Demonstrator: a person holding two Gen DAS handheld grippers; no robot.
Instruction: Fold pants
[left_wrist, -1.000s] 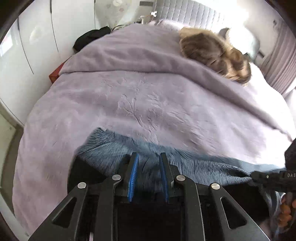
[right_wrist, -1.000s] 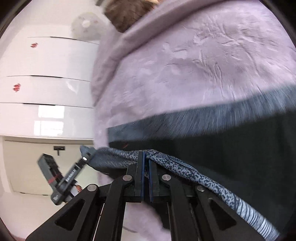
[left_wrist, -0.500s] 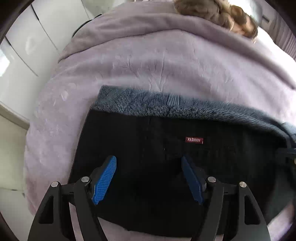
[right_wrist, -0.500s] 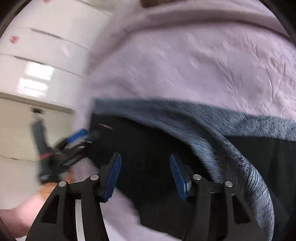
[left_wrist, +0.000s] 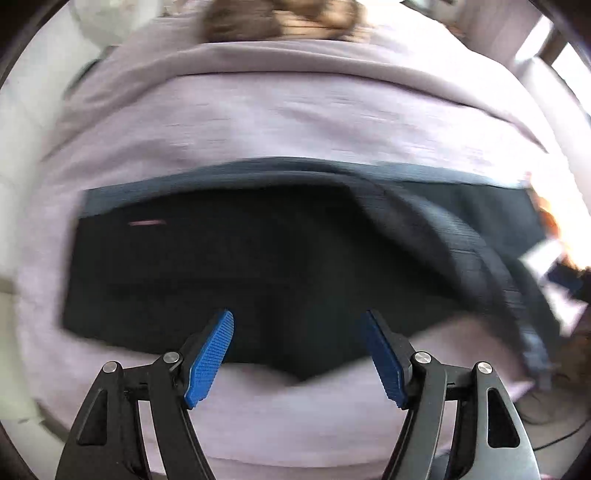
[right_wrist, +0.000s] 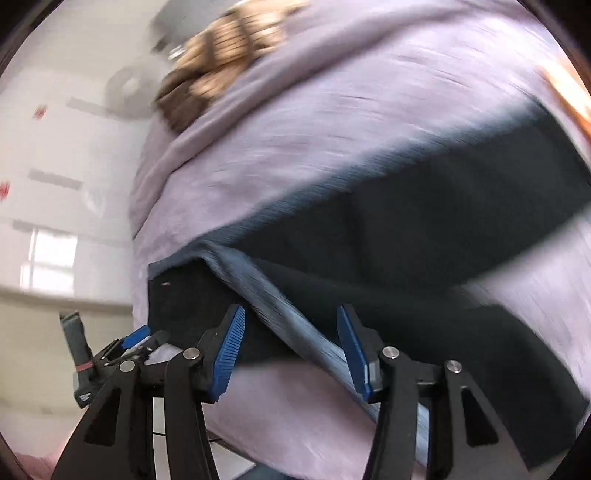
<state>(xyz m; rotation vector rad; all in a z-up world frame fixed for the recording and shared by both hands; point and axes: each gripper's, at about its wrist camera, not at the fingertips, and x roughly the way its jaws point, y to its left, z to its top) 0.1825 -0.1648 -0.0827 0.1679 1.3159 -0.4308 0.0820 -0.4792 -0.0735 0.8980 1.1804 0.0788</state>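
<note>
Black pants (left_wrist: 258, 258) lie folded on the lilac blanket (left_wrist: 295, 122), our left gripper (left_wrist: 299, 354) and right gripper (right_wrist: 291, 350) both released, empty; the loose grey waistband (right_wrist: 280, 314) could slide and undo the fold.

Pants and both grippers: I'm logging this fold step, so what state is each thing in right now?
pants: lying on the bed, dark side up, a blue-grey edge turned over along the far side, held by neither gripper.
left gripper: open, nothing between its pads.
right gripper: open, above the pants, pads not pressing on the cloth.
lilac bedspread: spread over the bed, under the pants.
</note>
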